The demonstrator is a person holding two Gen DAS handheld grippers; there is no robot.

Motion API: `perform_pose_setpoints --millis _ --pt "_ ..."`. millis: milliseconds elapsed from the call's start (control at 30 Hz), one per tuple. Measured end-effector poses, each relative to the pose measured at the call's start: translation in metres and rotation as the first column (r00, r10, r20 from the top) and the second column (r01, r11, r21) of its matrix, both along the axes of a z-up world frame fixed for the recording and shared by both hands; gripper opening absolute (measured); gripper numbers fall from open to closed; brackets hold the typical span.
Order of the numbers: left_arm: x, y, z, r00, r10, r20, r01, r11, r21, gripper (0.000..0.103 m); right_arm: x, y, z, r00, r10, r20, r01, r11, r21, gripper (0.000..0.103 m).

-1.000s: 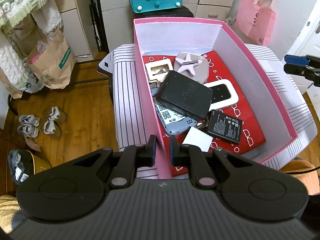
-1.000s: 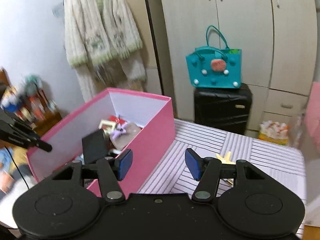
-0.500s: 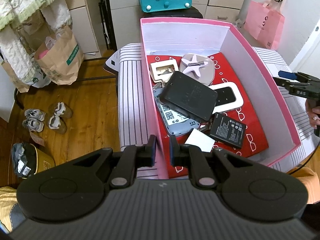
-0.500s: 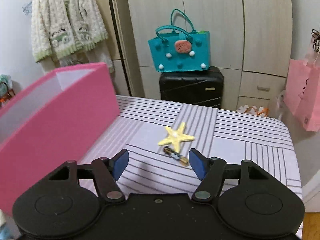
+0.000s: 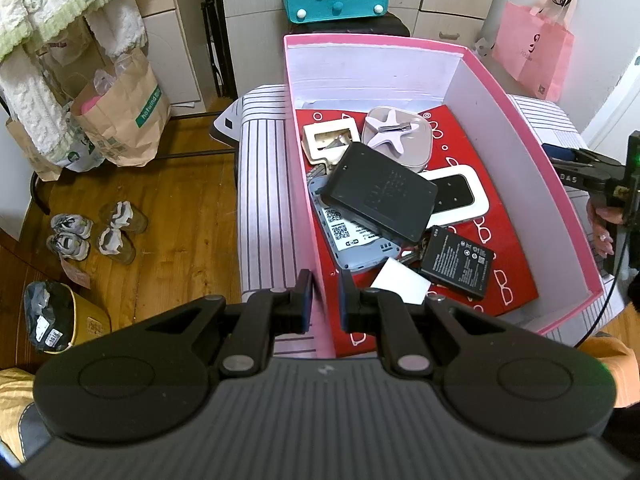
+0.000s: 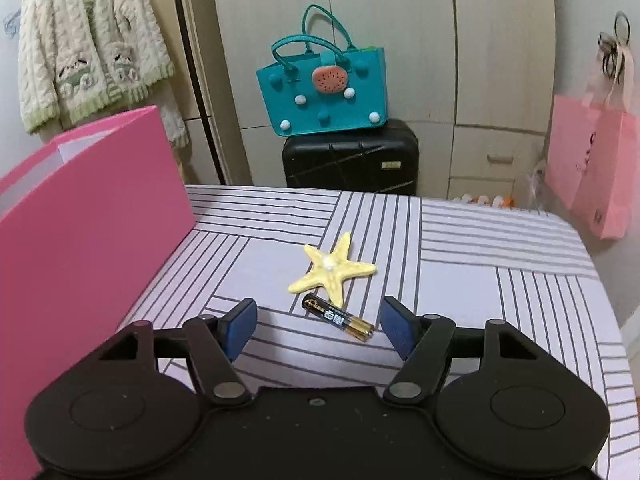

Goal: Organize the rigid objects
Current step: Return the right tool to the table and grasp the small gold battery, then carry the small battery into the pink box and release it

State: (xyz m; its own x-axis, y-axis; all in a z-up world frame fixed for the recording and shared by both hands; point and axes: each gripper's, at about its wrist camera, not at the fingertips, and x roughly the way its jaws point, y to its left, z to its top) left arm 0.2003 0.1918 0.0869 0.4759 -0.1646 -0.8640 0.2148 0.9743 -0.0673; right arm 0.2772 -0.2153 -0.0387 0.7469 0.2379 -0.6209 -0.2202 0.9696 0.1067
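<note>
Surface: striped cloth (image 6: 480,264) covers the table, with wardrobe doors and a teal bag (image 6: 324,92) on a black suitcase (image 6: 352,160) behind it.
Left gripper: left gripper (image 5: 325,300) is clenched on the near wall of the pink box (image 5: 520,128), its fingers pinching the rim at the box's near left corner.
Right gripper: right gripper (image 6: 318,330) hangs low over the cloth with jaws spread wide, gripping nothing; they have just been opening, and the battery lies on the cloth between the pads, untouched.
Battery: small black-and-gold battery (image 6: 339,317) lies flat near the cloth's near edge, just right of the box's outer wall.
Starfish: yellow starfish (image 6: 332,272) lies just beyond the battery, one arm tip at or over the battery's far end.
Box contents: black case (image 5: 380,196), dark battery pack (image 5: 458,260), white-framed device (image 5: 456,196), lilac starfish dish (image 5: 396,134) and other pieces are piled on the red lining.
Progress: most items appear already boxed; two remain outside, so the task looks close to finished.
Next step: likely closing on the battery, then carrying it into the box.
</note>
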Motion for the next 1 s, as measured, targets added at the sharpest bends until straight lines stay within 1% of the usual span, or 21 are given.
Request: perform_pose_setpoints --millis 67,100,133,233,300,367,433,567,733,867,1000 --pt "0.0 0.0 0.0 1.0 0.0 -0.001 0.0 1.0 -0.001 0.011 -0.002 0.006 0.0 1.0 -0.01 0.01 0.011 0.999 -0.034 0.063" --pt "0.0 0.0 0.0 1.0 0.0 -0.002 0.0 1.0 -0.001 0.011 -0.004 0.008 0.001 1.0 -0.014 0.016 0.015 0.998 -0.057 0.052" --pt "0.001 0.0 0.0 1.0 -0.001 -0.002 0.001 1.0 0.0 0.011 -0.004 0.007 0.002 1.0 -0.011 0.015 0.011 0.998 -0.059 0.037" --pt "0.001 0.001 0.0 1.0 -0.002 -0.003 0.002 1.0 -0.002 0.011 -0.006 0.005 0.007 1.0 0.019 -0.016 -0.02 0.998 -0.053 0.018" --pt "0.001 0.001 -0.001 1.0 0.003 -0.002 -0.003 1.0 -0.008 0.011 -0.007 0.005 0.008 0.998 0.061 -0.024 -0.063 0.997 -0.049 0.017" --pt "0.002 0.0 -0.001 1.0 0.0 0.001 0.0 1.0 -0.009 0.011 -0.007 0.006 0.008 0.997 0.072 -0.024 -0.073 0.996 -0.059 0.017" --pt "0.002 0.0 -0.002 1.0 -0.001 0.002 0.001 1.0 -0.007 0.011 -0.006 0.008 0.009 0.996 0.083 -0.031 -0.085 0.994 -0.065 0.011" --pt "0.003 0.001 -0.003 1.0 -0.007 -0.001 0.007 1.0 -0.008 0.011 -0.008 0.013 0.012 0.994 0.098 -0.041 -0.101 0.992 -0.074 0.011" --pt "0.003 0.003 -0.003 1.0 -0.009 0.004 0.009 1.0 -0.011 0.011 -0.021 0.016 0.025 0.993 0.121 -0.013 -0.121 0.991 -0.06 0.011" --pt "0.003 0.002 -0.003 1.0 -0.023 0.009 0.023 1.0 0.004 0.011 -0.036 0.021 0.051 0.989 0.146 0.033 -0.145 0.989 -0.033 0.011" --pt "0.004 0.003 -0.002 0.999 -0.032 0.009 0.032 0.999 0.013 0.009 -0.047 0.034 0.091 0.975 0.198 0.099 -0.199 0.98 0.005 0.011"
